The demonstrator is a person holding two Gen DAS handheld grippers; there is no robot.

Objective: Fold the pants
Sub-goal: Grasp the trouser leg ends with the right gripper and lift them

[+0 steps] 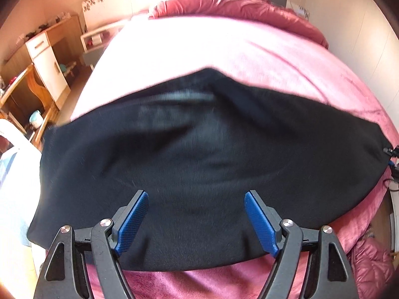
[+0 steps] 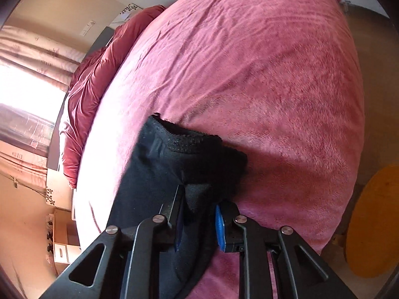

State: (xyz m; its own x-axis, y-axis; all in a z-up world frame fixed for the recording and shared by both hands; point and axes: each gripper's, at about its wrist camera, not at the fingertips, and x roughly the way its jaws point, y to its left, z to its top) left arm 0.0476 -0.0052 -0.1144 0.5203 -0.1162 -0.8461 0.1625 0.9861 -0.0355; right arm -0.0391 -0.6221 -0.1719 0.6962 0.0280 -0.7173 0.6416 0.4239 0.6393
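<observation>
The black pants [image 1: 199, 149] lie crosswise on the pink blanket [image 1: 224, 49] of a bed, folded into a wide band. My left gripper [image 1: 196, 194] hovers over their near edge, its blue pads [image 1: 134, 221] spread wide and nothing between them. In the right wrist view one end of the pants [image 2: 159, 164] is lifted off the blanket [image 2: 249, 74], its ribbed edge [image 2: 189, 142] curling over. My right gripper [image 2: 199, 199] is shut on a bunch of that black cloth, which fills the gap between its pads.
A dark red duvet [image 1: 237, 2] is heaped at the head of the bed. Wooden shelves and a white cabinet [image 1: 45, 57] stand left of the bed. A yellow round object [image 2: 374, 219] sits on the floor beside the bed, and curtains [image 2: 30, 49] hang by a bright window.
</observation>
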